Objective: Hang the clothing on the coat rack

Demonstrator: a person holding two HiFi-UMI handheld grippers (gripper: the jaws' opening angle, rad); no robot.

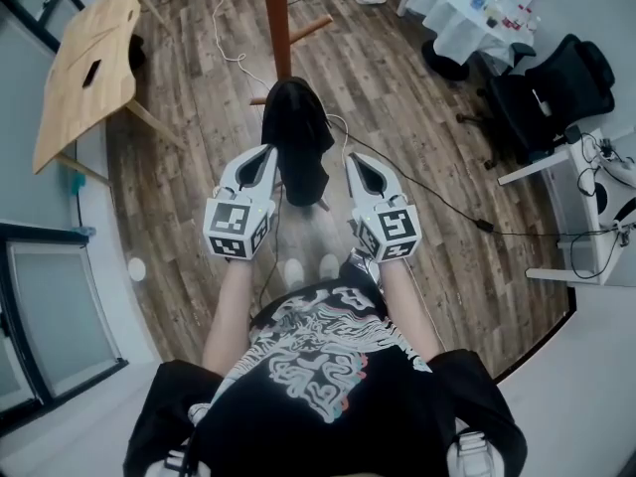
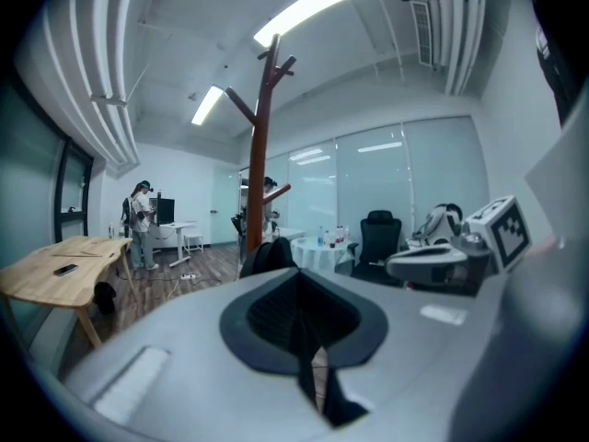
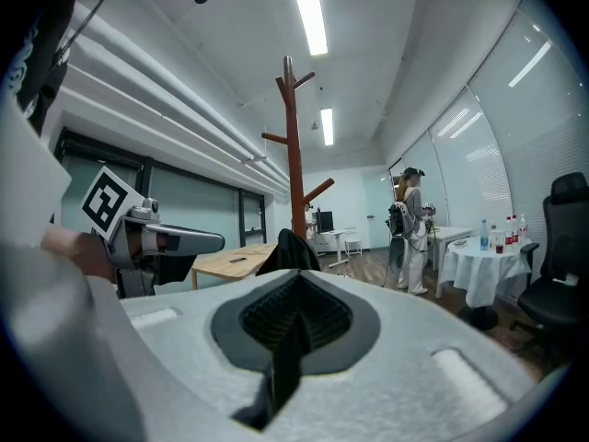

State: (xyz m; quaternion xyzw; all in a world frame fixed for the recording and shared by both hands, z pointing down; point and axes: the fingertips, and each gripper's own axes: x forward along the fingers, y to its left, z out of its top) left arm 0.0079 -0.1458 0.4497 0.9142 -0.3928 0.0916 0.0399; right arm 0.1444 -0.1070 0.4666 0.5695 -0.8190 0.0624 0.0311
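- The black fabric garment [image 1: 296, 137] hung on the tall brown wooden coat rack [image 1: 279, 23], on the rack's near side.
- The light wooden table [image 1: 94, 58] stood to the left of the coat rack.
- The round table under a white cloth [image 1: 452, 28] stood to the rack's right, and the black office chair [image 1: 556, 87] stood farther right still.
- The left gripper [image 1: 266, 155] and the right gripper [image 1: 358, 162] flanked the garment, nearer than the rack.

black clothing [image 1: 296, 147], bunched on brown coat rack [image 1: 277, 18]
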